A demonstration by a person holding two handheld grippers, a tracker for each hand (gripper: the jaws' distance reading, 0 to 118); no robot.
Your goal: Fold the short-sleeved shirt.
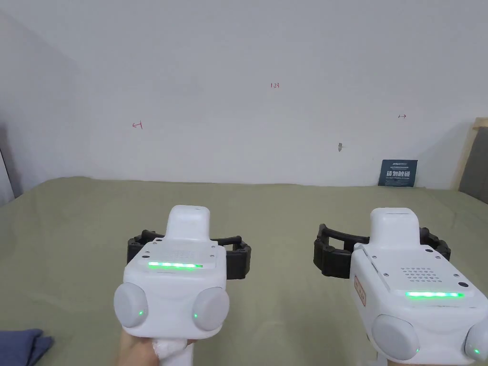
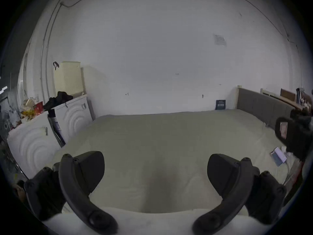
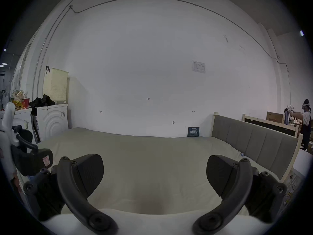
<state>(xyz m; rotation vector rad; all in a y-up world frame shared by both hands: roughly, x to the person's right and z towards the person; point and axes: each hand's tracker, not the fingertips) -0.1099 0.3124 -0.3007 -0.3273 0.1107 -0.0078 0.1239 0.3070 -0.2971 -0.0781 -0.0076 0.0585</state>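
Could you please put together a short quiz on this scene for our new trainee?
1. True or false: the left gripper holds cloth.
2. How do the right gripper's jaws stand: A shut, B open?
3. Where does the blue cloth lie in the head view?

Key: 1 false, its jaws are open and bare. 2 B. 3 On the green bed cover, at the lower left corner, apart from both grippers.

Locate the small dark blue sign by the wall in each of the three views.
Head view: the dark blue sign stands right of centre, at the far edge of the bed.
Left gripper view: right of centre, against the wall.
Right gripper view: right of centre, against the wall.
Shared landmark: the grey headboard, just right of the sign.
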